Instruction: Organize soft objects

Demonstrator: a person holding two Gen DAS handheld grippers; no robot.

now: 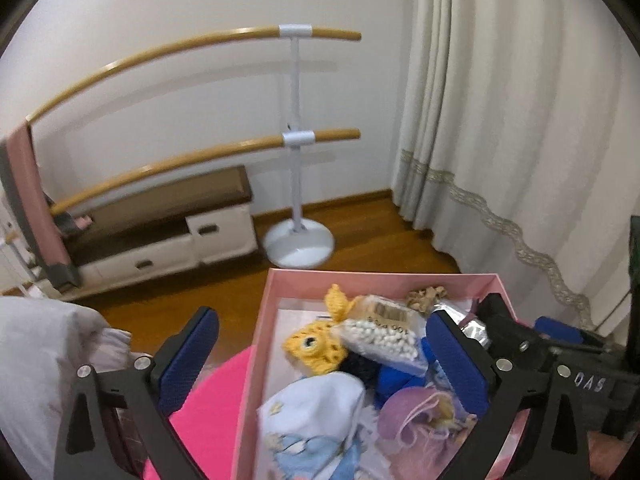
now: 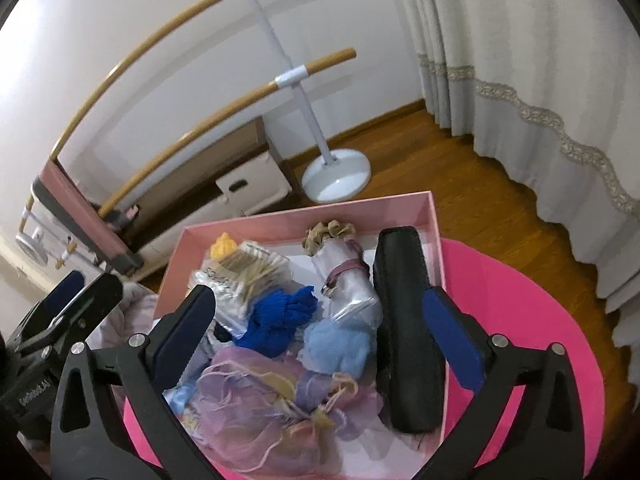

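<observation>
A pink box (image 1: pixel 276 292) (image 2: pixel 434 240) sits on a bright pink round table (image 2: pixel 520 312) and holds several soft things: a yellow crochet fish (image 1: pixel 316 346), a bag of white beads (image 1: pixel 384 338), blue knit yarn (image 2: pixel 280 316), a light blue fluffy piece (image 2: pixel 340 344), a purple organza pouch (image 2: pixel 264 408) (image 1: pixel 416 416), a white and blue cloth (image 1: pixel 316 420), a clear bag with a pink strap (image 2: pixel 344 276) and a long black case (image 2: pixel 408 320). My left gripper (image 1: pixel 320 354) is open over the box's left side. My right gripper (image 2: pixel 320 326) is open over the box, empty.
A white and lilac cloth (image 1: pixel 48 360) lies left of the table. A ballet barre stand (image 1: pixel 298 240) (image 2: pixel 336 176) and a low cabinet (image 1: pixel 160 236) are on the wooden floor by the wall. A cream curtain (image 1: pixel 520 120) hangs at the right.
</observation>
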